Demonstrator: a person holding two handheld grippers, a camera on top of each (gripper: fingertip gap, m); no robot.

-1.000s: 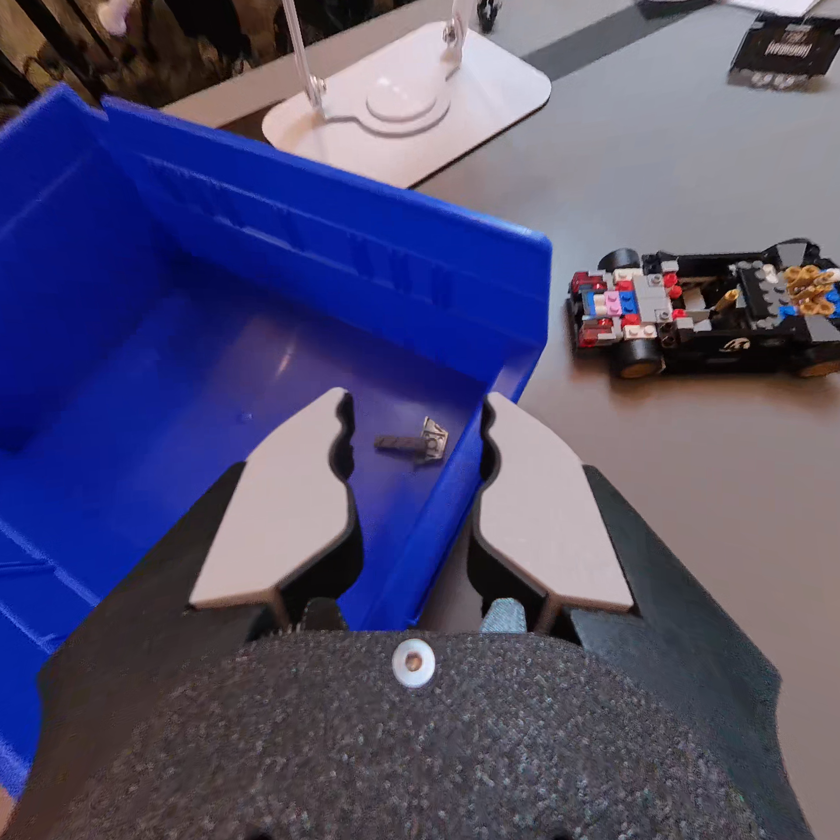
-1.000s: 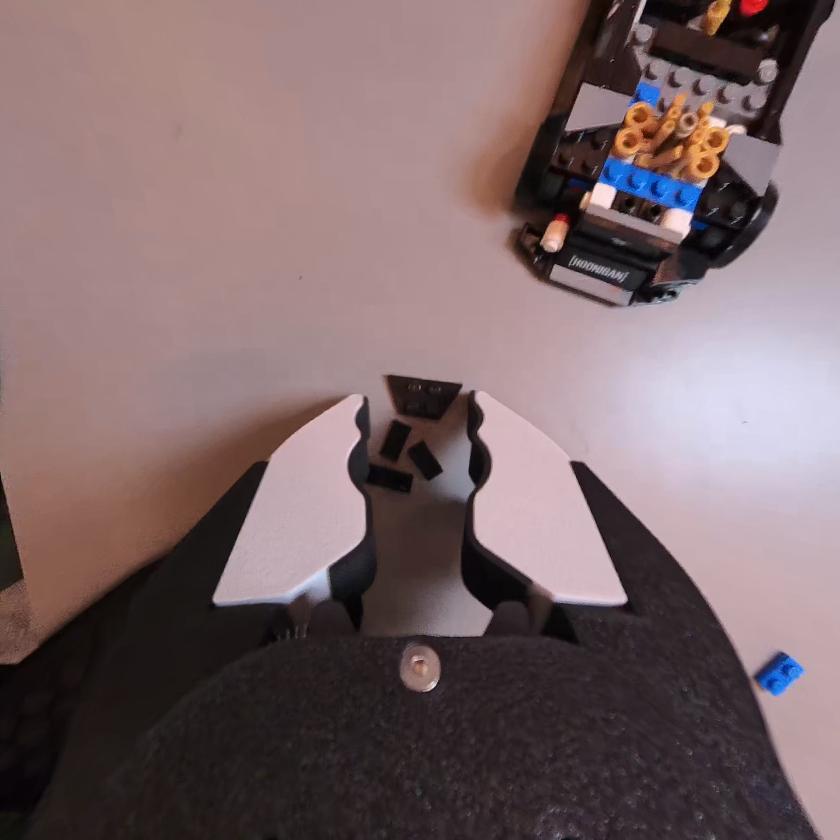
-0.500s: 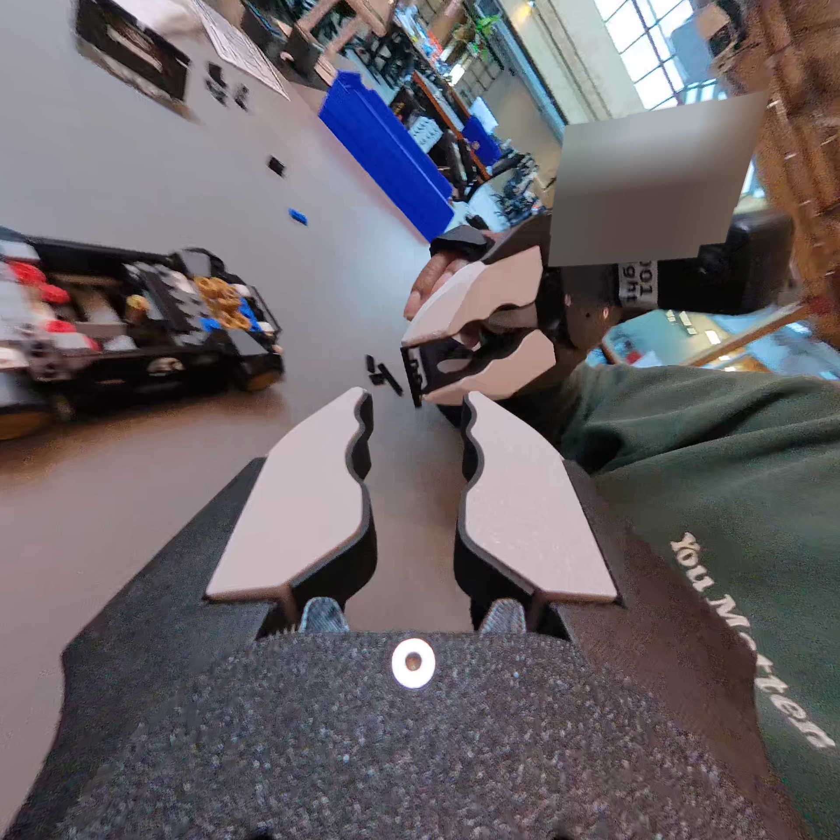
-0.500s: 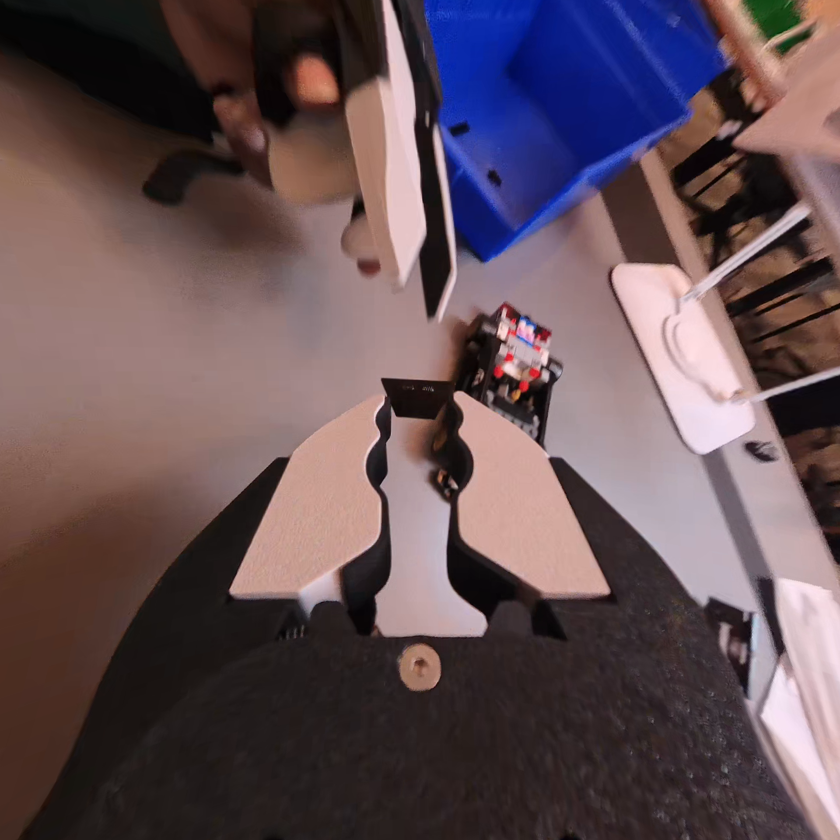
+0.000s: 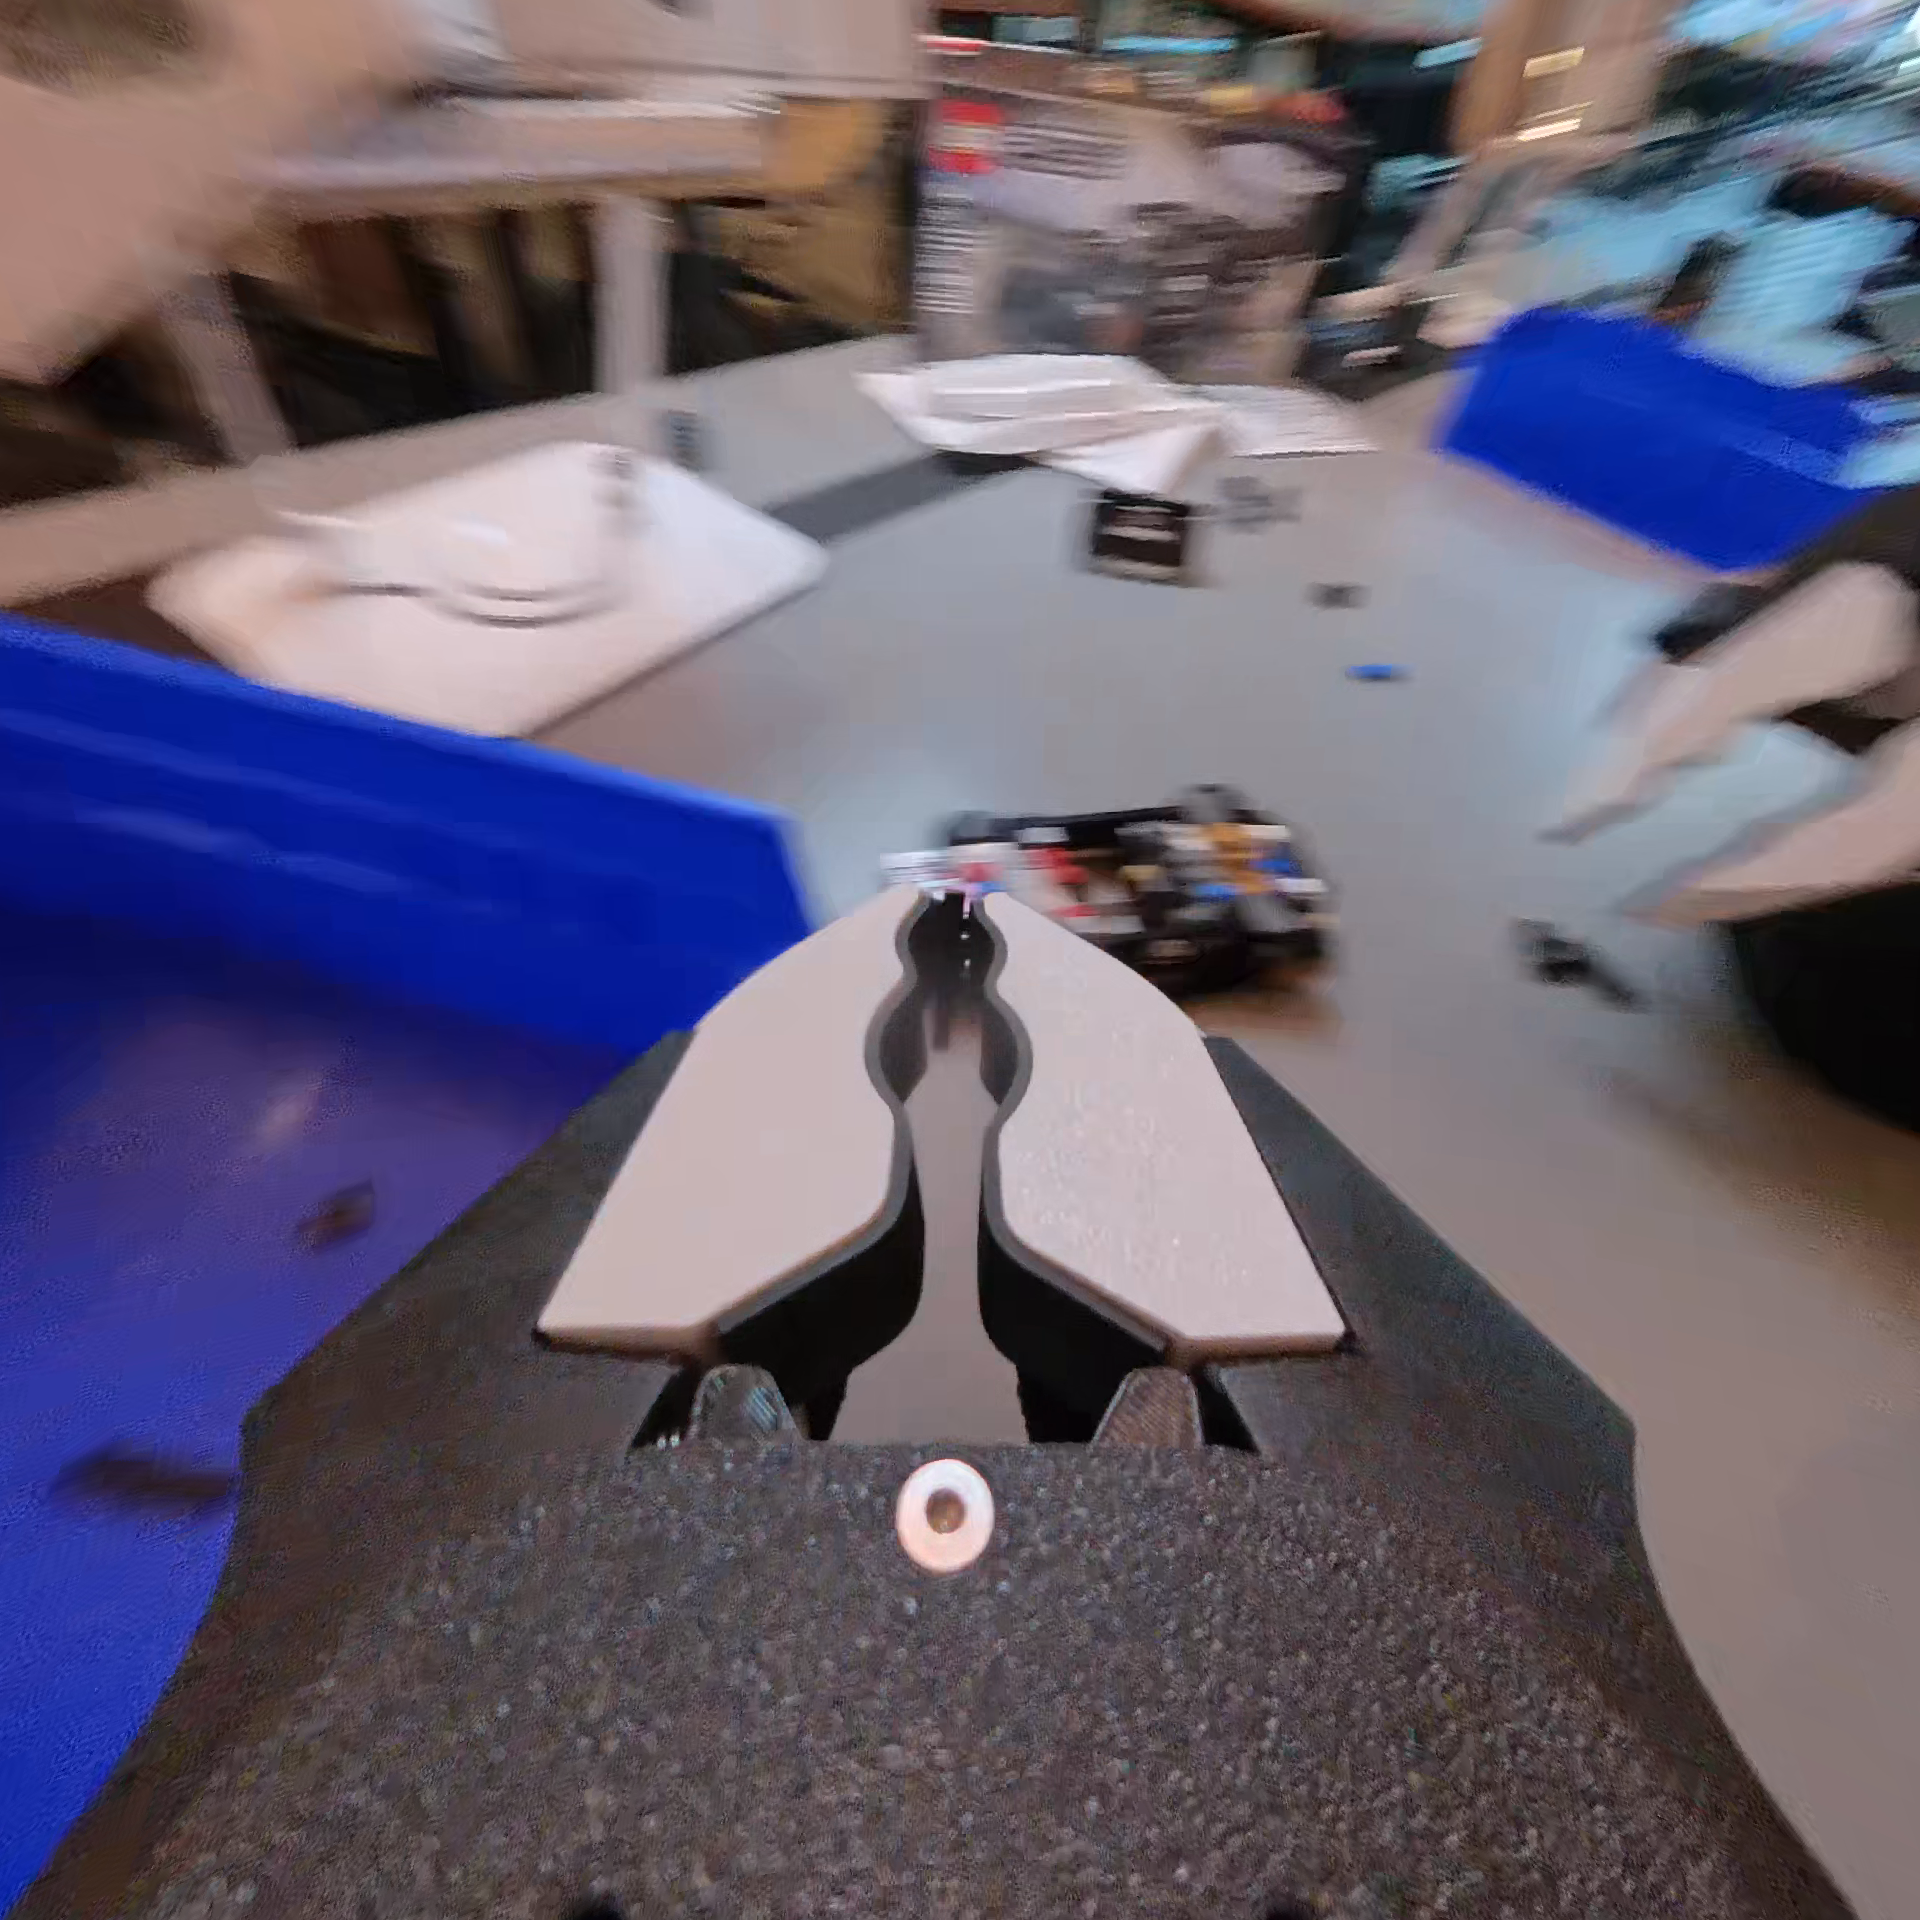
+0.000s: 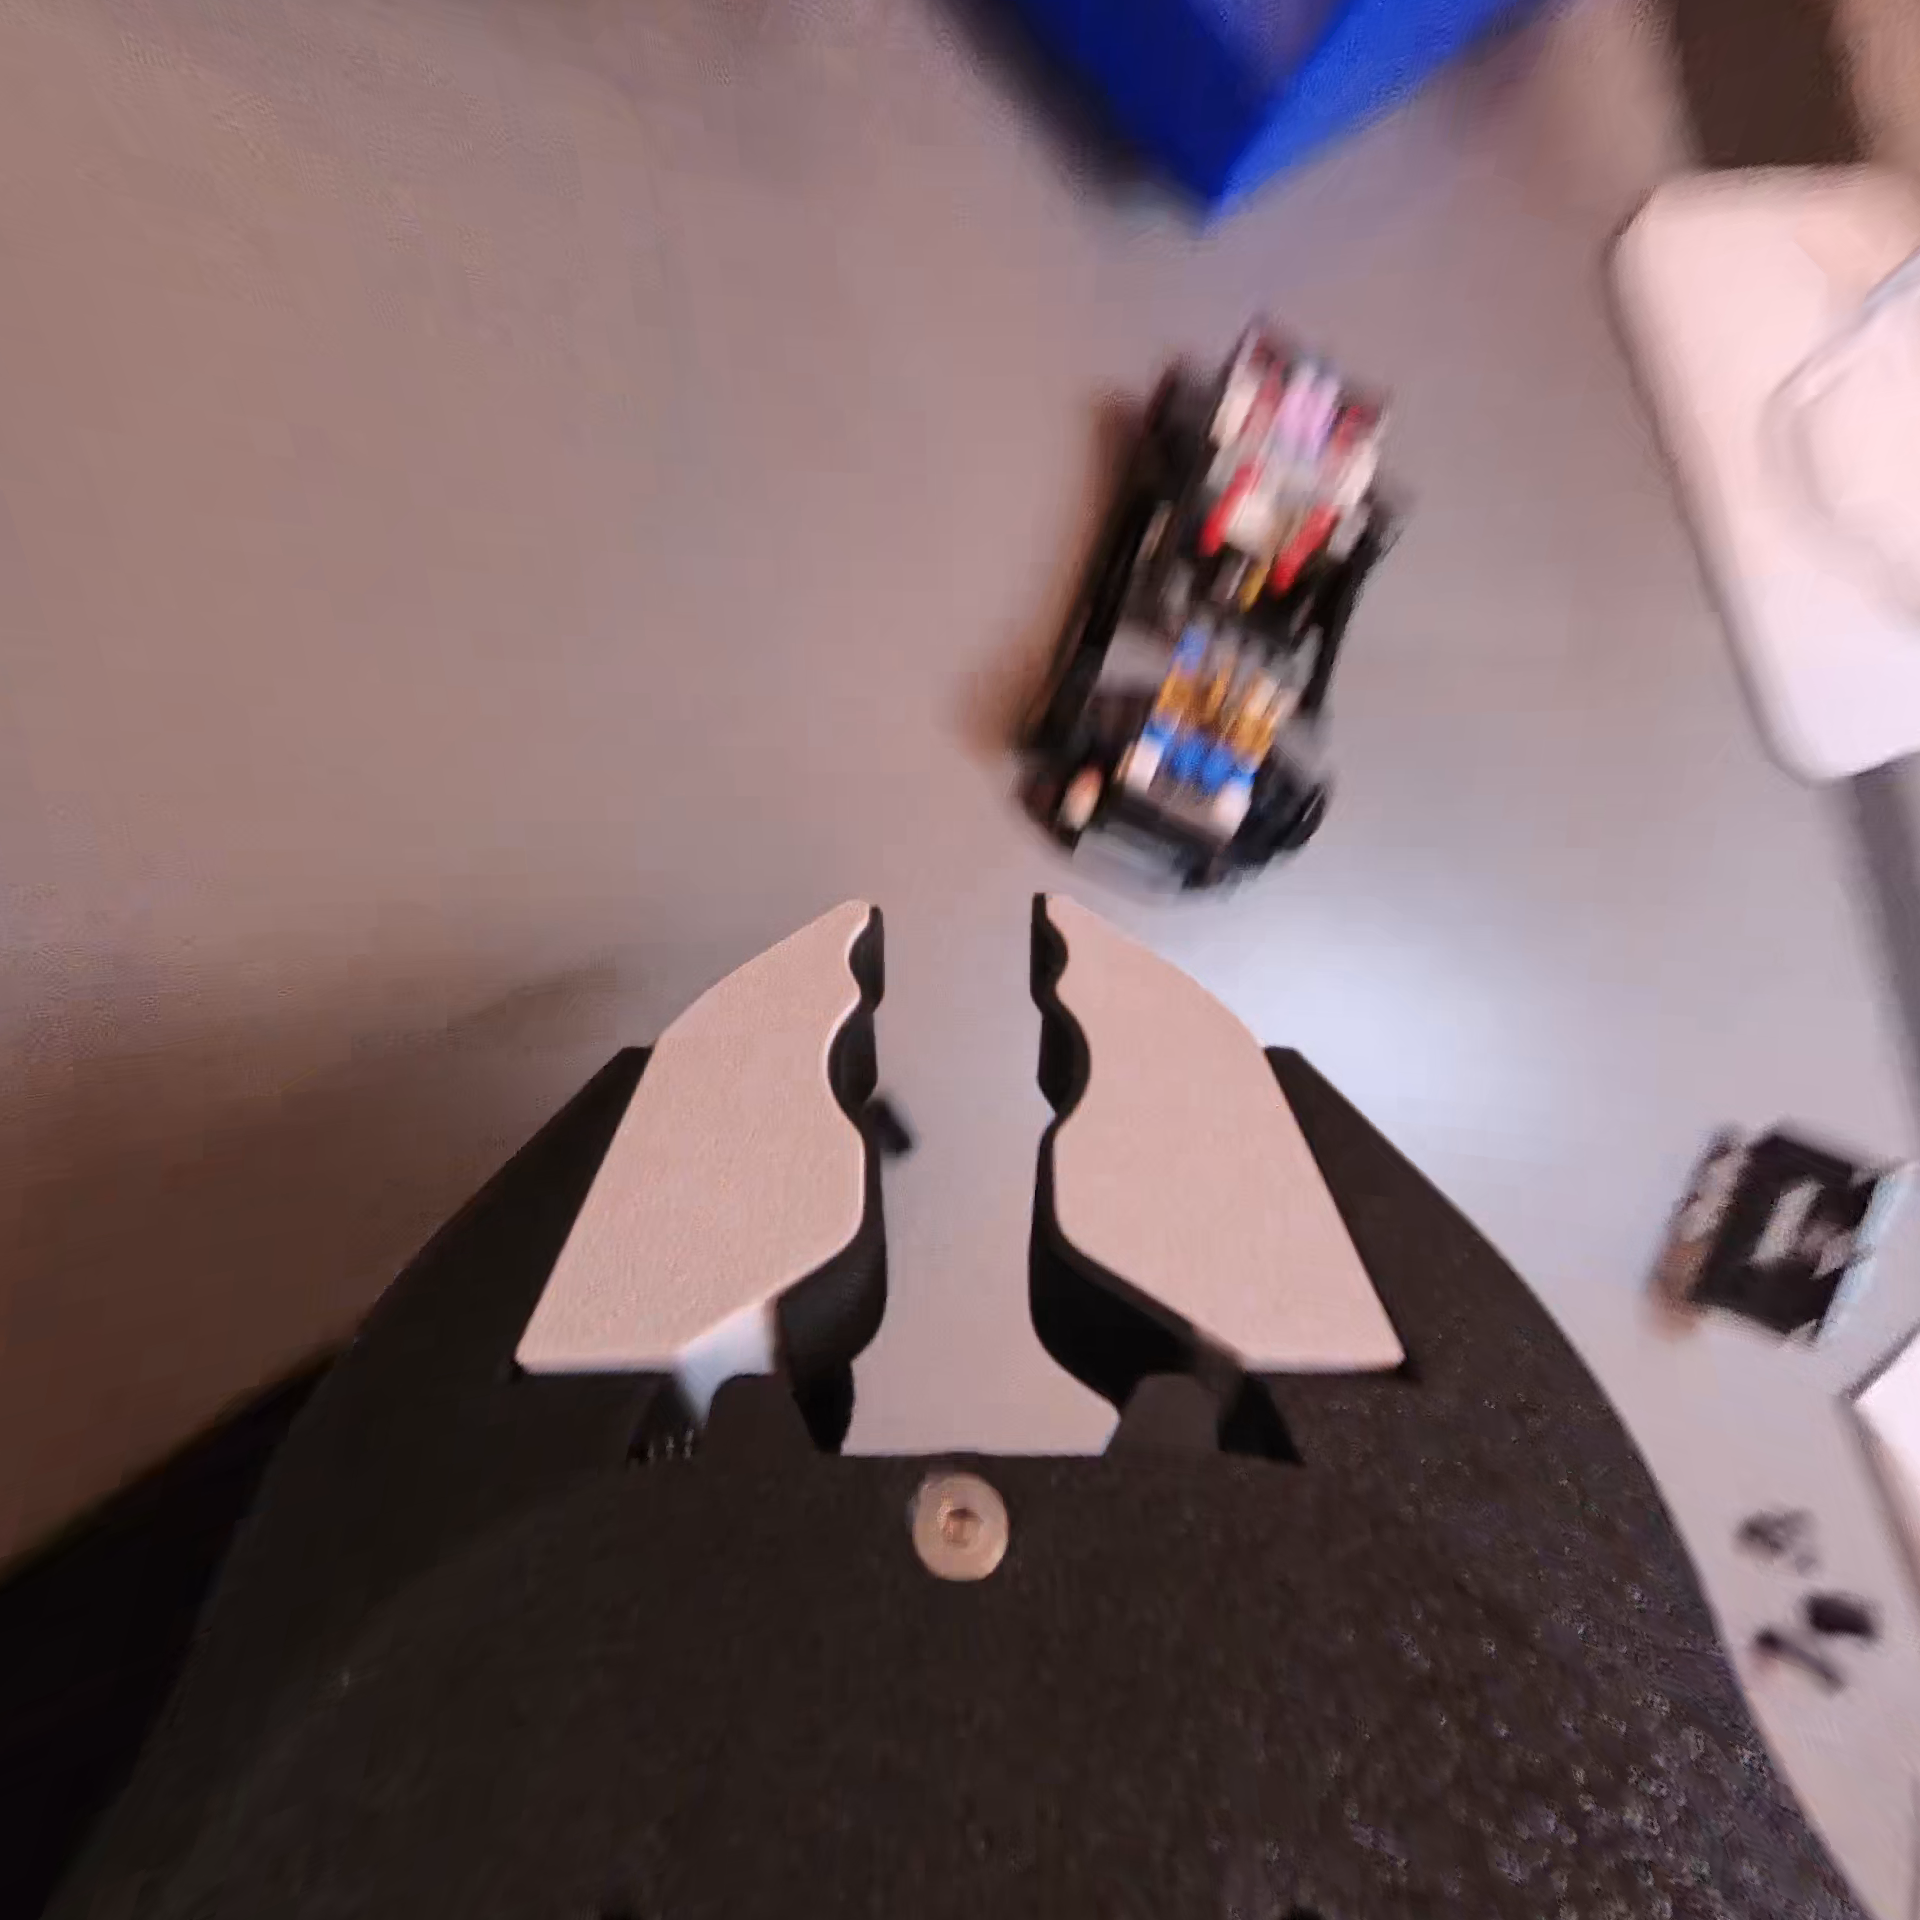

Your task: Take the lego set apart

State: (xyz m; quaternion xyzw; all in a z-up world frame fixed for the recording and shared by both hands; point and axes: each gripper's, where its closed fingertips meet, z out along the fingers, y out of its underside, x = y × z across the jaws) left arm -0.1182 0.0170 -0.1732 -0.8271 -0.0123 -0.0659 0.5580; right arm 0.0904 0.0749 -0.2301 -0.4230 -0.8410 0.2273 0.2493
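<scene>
The views are motion-blurred. The partly stripped black lego car stands on the grey table; it also shows in the right wrist view. My left gripper is nearly shut, with a thin dark lego piece in the narrow gap, at the edge of the blue bin. Small dark pieces lie in the bin. My right gripper is open and empty, above the table short of the car's rear. It shows blurred at the right of the left wrist view.
A white stand base lies behind the bin. A black card and loose black pieces lie right of my right gripper. More black pieces, a blue piece and a second blue bin are farther off. The left gripper's tips are roughly 20 cm from the right gripper's.
My right gripper held a black wedge piece half a second ago and is now open and empty. My left gripper closed and swung back toward the blue bin and the car.
</scene>
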